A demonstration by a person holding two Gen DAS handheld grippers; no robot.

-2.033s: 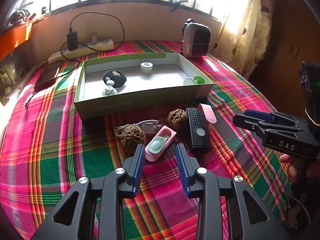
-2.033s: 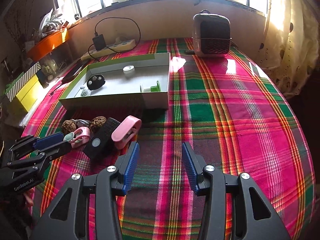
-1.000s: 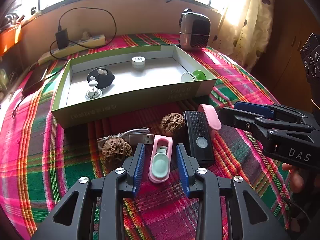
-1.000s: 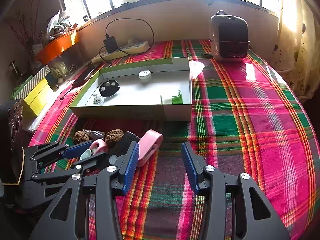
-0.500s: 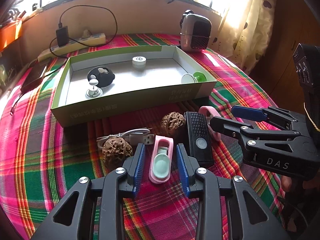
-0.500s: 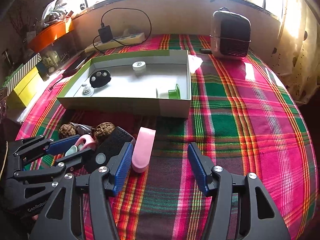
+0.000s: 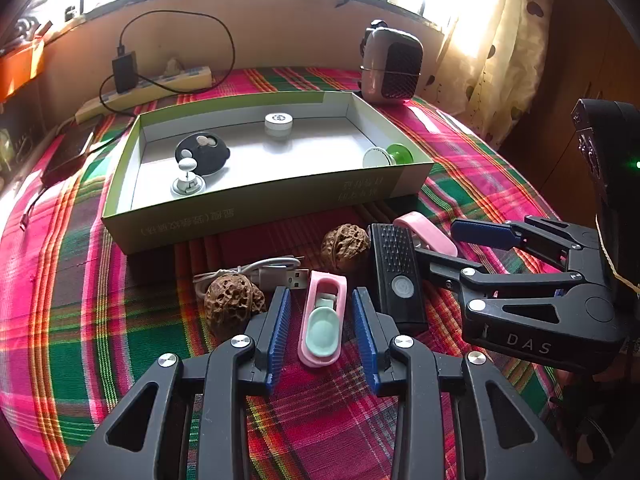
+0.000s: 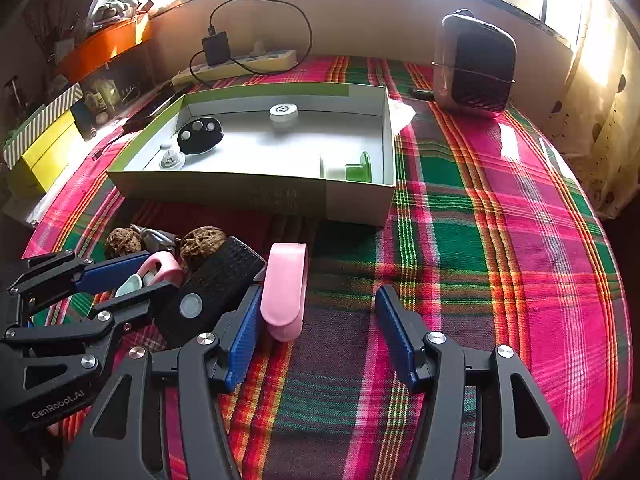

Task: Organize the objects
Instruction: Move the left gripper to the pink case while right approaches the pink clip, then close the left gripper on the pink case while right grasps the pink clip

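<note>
My left gripper (image 7: 322, 320) is open, its jaws on either side of a pink case with a mint insert (image 7: 323, 320) lying on the plaid cloth, not touching it. My right gripper (image 8: 320, 328) is open wide; a pink clip (image 8: 285, 292) lies just inside its left finger. In the left wrist view the right gripper (image 7: 448, 248) straddles that pink clip (image 7: 424, 232). A black ridged remote (image 7: 396, 276) lies between the two pink items. Two walnuts (image 7: 232, 300) (image 7: 345, 242) and a white USB cable (image 7: 264, 270) lie beside them. The left gripper (image 8: 120, 280) also shows in the right wrist view.
An open green and white box (image 7: 256, 204) stands behind the pile with a black fob (image 7: 202, 152), a white disc (image 7: 278, 122), a small white stand (image 7: 187, 182) and a green and white spool (image 7: 390, 156) in it. A small heater (image 8: 474, 68) and a power strip (image 8: 240, 64) stand at the back.
Both grippers have moved forward to the pile. The left one came around the pink mint case. The right one swung left and opened wider around the pink clip.
</note>
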